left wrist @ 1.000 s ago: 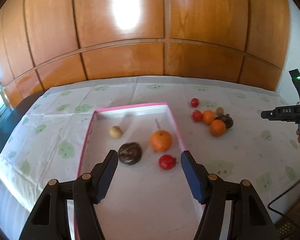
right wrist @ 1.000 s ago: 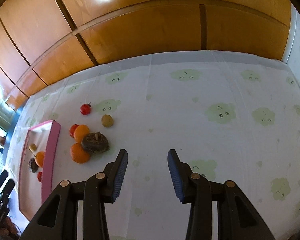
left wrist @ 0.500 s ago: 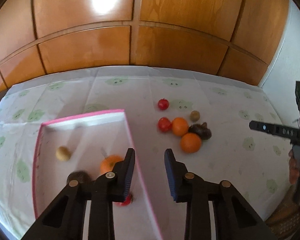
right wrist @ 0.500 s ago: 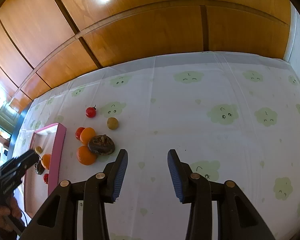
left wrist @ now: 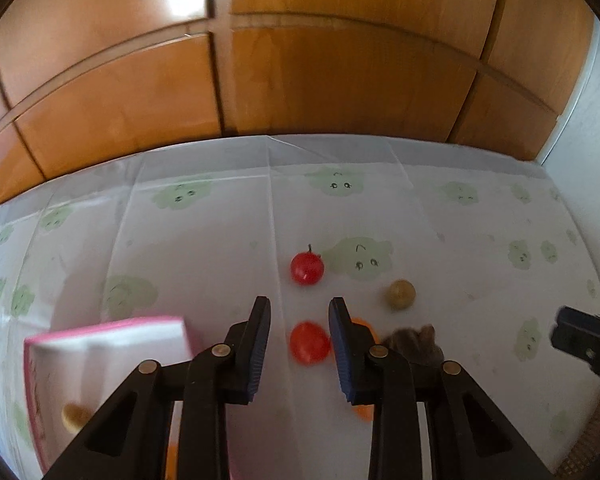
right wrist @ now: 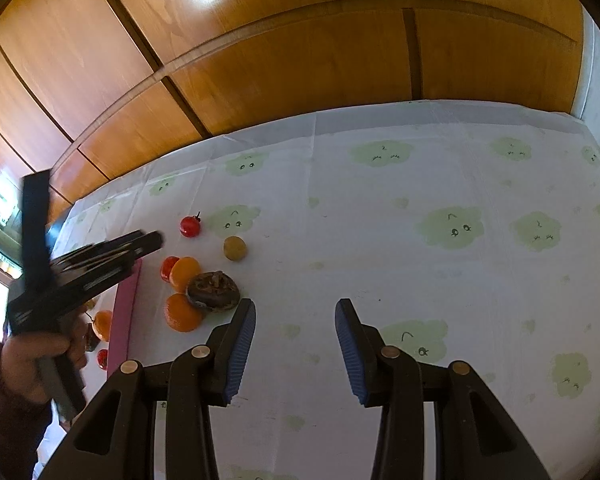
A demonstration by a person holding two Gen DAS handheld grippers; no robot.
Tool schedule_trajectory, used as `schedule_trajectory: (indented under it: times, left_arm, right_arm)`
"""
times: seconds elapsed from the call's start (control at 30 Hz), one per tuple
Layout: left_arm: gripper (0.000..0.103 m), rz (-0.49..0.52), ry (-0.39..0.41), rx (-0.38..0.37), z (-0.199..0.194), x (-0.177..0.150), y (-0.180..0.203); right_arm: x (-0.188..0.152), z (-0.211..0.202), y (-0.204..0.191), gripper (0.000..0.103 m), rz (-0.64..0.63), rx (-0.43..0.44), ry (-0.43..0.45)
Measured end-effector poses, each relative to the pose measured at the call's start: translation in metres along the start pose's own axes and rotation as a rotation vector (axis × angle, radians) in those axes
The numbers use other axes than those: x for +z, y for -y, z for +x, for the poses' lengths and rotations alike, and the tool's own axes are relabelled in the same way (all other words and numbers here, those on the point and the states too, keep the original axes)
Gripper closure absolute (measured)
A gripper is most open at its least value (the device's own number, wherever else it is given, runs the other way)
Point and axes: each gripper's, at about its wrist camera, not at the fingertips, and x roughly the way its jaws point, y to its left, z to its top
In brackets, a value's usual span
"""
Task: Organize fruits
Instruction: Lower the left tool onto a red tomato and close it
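Note:
My left gripper is open and empty above the tablecloth, with a red fruit seen between its fingers and lower down. Beyond it lie a stemmed red fruit and a small tan fruit. An orange and a dark brown fruit sit partly behind the right finger. The pink tray is at lower left with a tan fruit inside. My right gripper is open and empty, right of the fruit cluster: two oranges, the brown fruit, red fruits.
A white cloth with green cloud prints covers the table. Wooden wall panels stand behind it. The left hand-held gripper shows in the right wrist view above the pink tray's edge. The right tool shows at the left view's right edge.
My left gripper has swung right from over the pink tray to above the loose fruit cluster, and its fingers have narrowed since the earliest frame. My right gripper has barely moved.

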Motion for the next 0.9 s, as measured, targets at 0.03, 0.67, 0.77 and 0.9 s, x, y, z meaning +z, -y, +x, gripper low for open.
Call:
schedule_trajectory:
  times: [0.03, 0.67, 0.77, 0.9]
  left_arm:
    - [0.071, 0.008, -0.010, 0.005, 0.007, 0.004, 0.002]
    - [0.078, -0.031, -0.041, -0.018, 0.061, 0.028, -0.002]
    - [0.078, -0.030, 0.008, -0.049, 0.031, 0.014, -0.003]
    - [0.078, -0.005, 0.057, -0.063, -0.012, -0.021, 0.007]
  right_arm:
    - [0.000, 0.000, -0.001, 0.061, 0.001, 0.004, -0.002]
    - [0.001, 0.000, -0.002, 0.061, -0.007, 0.017, 0.004]
    - [0.000, 0.001, -0.002, 0.061, -0.011, 0.008, 0.000]
    - [-0.002, 0.004, -0.001, 0.061, -0.011, -0.012, -0.011]
